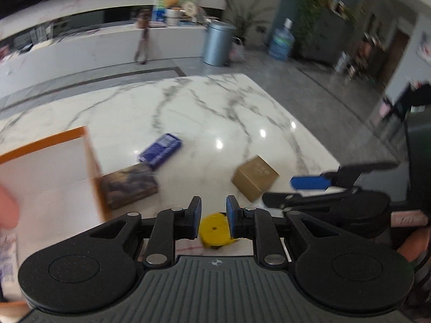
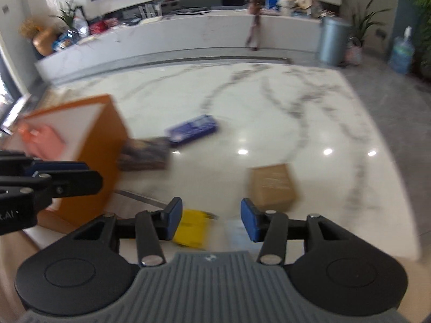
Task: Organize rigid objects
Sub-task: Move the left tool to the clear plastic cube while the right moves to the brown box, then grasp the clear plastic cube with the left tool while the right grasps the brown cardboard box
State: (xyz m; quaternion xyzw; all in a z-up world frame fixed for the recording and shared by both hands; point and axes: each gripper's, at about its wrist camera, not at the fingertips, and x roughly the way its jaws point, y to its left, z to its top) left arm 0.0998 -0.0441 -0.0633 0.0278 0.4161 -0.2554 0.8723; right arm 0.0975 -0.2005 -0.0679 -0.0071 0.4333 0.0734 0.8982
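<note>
The marble bench [image 1: 188,113] carries everything. Largest is the orange-edged box [image 1: 54,167] at its left; the dark picture box [image 1: 129,185] lies touching it, the blue pack [image 1: 160,150] just beyond. Farther from the orange-edged box sits the brown carton [image 1: 254,177], probably light and stiff, best pinched across opposite flat sides. Smallest, the yellow tape measure [image 1: 215,230] lies nearest. The left hand-held gripper [image 1: 214,216] has a narrow gap between its jaws and holds nothing; the right hand-held gripper [image 2: 210,219] is spread and holds nothing.

The letters "t.AI" stand in white on the black left gripper [image 2: 48,180] body at the right wrist view's left edge. Print on the blue box [image 1: 160,151] and brown box [image 1: 255,177] is too blurred to read.
</note>
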